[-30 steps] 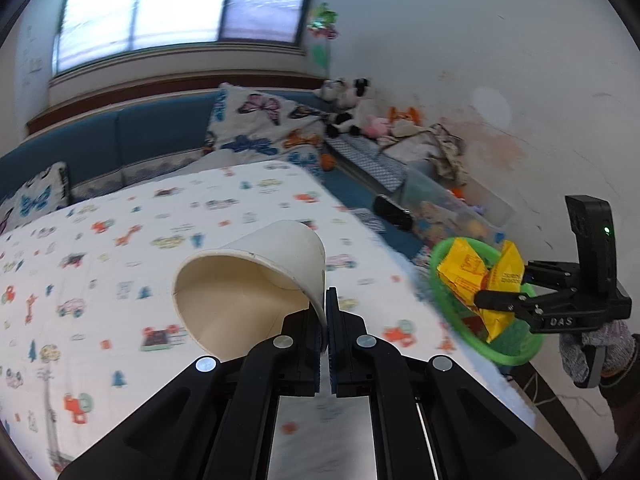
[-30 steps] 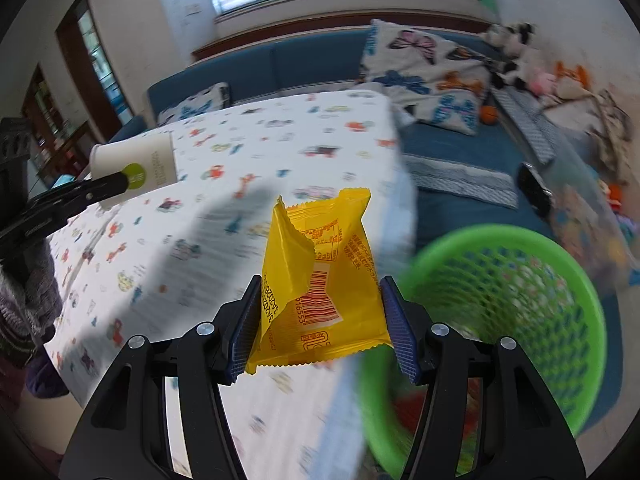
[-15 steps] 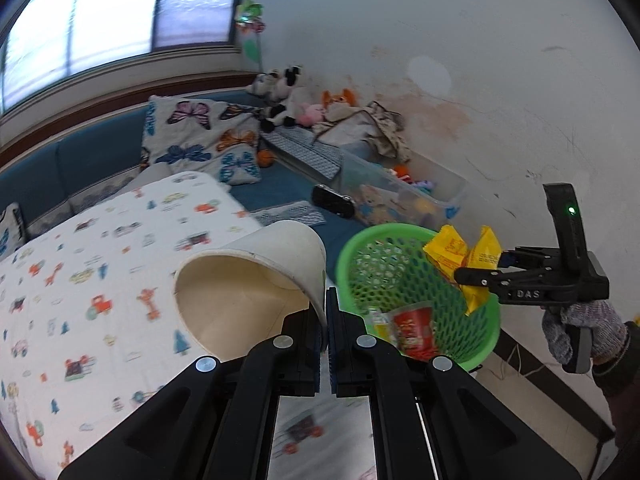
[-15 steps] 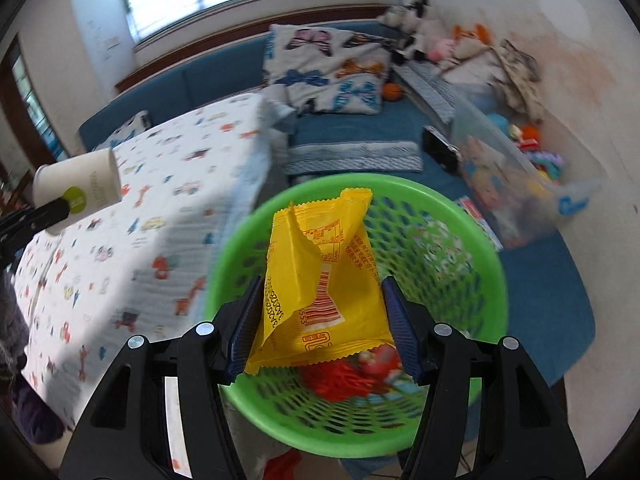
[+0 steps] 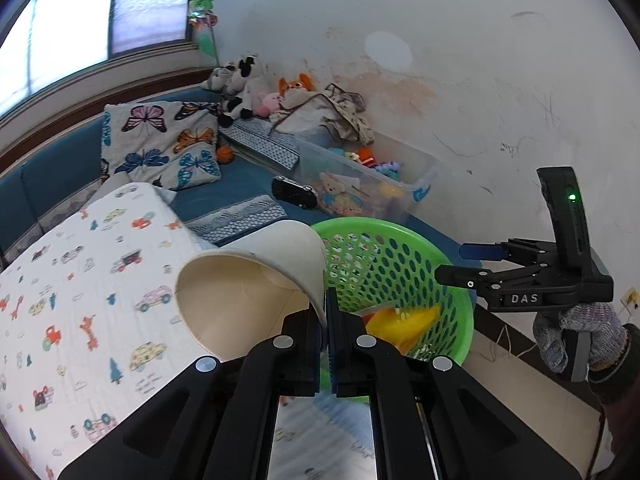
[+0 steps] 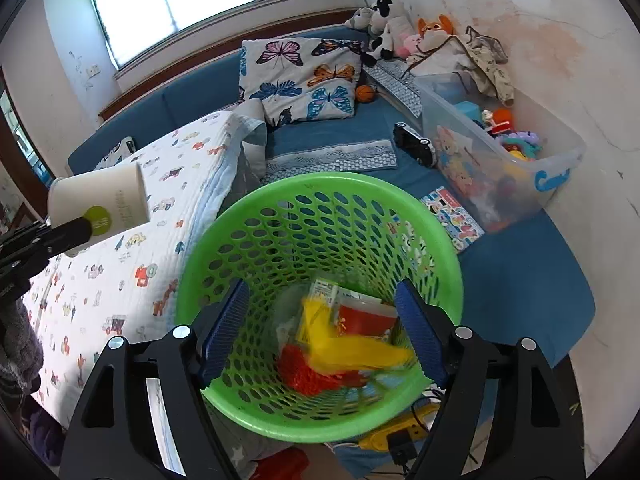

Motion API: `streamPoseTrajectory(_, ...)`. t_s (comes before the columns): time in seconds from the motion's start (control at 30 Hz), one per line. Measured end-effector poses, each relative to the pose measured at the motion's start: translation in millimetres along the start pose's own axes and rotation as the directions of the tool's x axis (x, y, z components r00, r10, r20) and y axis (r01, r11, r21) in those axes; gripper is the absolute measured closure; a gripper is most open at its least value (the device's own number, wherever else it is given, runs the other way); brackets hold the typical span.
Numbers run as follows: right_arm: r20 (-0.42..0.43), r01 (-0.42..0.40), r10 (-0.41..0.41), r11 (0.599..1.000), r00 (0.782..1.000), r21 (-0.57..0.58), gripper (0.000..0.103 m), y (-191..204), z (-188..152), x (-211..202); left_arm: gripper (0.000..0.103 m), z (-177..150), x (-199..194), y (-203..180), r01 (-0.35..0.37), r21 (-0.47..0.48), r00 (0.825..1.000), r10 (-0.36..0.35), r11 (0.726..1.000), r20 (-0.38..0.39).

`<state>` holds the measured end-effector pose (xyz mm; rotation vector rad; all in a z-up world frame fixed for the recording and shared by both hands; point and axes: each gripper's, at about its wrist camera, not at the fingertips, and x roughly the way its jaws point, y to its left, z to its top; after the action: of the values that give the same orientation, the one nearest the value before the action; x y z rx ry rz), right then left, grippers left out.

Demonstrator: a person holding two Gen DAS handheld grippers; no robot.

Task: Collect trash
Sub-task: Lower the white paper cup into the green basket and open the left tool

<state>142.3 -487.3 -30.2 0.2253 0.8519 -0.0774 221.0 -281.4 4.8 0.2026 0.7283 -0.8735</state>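
Observation:
My left gripper (image 5: 325, 308) is shut on the rim of a white paper cup (image 5: 248, 292), held over the edge of the patterned table beside the green basket (image 5: 400, 240). In the right wrist view the cup (image 6: 100, 204) shows at the left. My right gripper (image 6: 320, 320) is open and empty above the green basket (image 6: 248, 412); it also shows in the left wrist view (image 5: 460, 264). A yellow snack packet (image 6: 352, 350), blurred, lies in the basket on red wrappers (image 6: 360, 316); it shows in the left wrist view (image 5: 404, 318) too.
A table with a cartoon-print cloth (image 6: 120, 280) stands left of the basket. A blue sofa with a butterfly pillow (image 6: 300, 76), a clear toy bin (image 6: 500, 160), plush toys (image 6: 392, 20) and a white wall lie beyond.
My right gripper opened and the yellow packet dropped into the basket. My left gripper with the cup swung further toward the basket.

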Motion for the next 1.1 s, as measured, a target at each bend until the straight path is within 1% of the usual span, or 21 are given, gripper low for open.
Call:
streamPoseTrajectory(0.43, 0.032, -0.001, 0.000, 0.999, 0.999, 0.039, 0.025, -21, -14, -26, 0.100, 3, 40, -29, 0.032, 0.028, 0.997, -0.030, 0.999, -0.066)
streamPoseTrajectory(0.67, 0.030, -0.009, 0.008, 0.999, 1.000, 0.046, 0.025, -21, -17, -28, 0.100, 7, 51, -40, 0.038, 0.050, 0.995, -0.034, 0.998, -0.090)
streamPoseTrajectory(0.77, 0.032, -0.015, 0.014, 0.999, 0.999, 0.043, 0.025, -20, -18, -28, 0.099, 12, 59, -44, 0.045, 0.044, 0.993, -0.040, 0.998, -0.109)
streamPoseTrajectory(0.87, 0.036, -0.020, 0.019, 0.999, 0.999, 0.037, 0.025, -18, -18, -30, 0.095, 15, 65, -46, 0.049, 0.036, 0.992, -0.044, 0.998, -0.115)
streamPoseTrajectory(0.93, 0.038, -0.022, 0.021, 0.999, 0.999, 0.034, 0.025, -17, -18, -31, 0.090, 15, 67, -47, 0.052, 0.031, 0.992, -0.048, 0.998, -0.120)
streamPoseTrajectory(1.0, 0.040, -0.023, 0.021, 0.999, 0.999, 0.032, 0.025, -16, -18, -33, 0.090, 15, 68, -47, 0.056, 0.032, 0.991, -0.052, 0.998, -0.120)
streamPoseTrajectory(1.1, 0.041, -0.022, 0.021, 0.999, 0.999, 0.033, 0.025, -16, -18, -33, 0.085, 14, 68, -46, 0.064, 0.022, 0.991, -0.061, 0.998, -0.123)
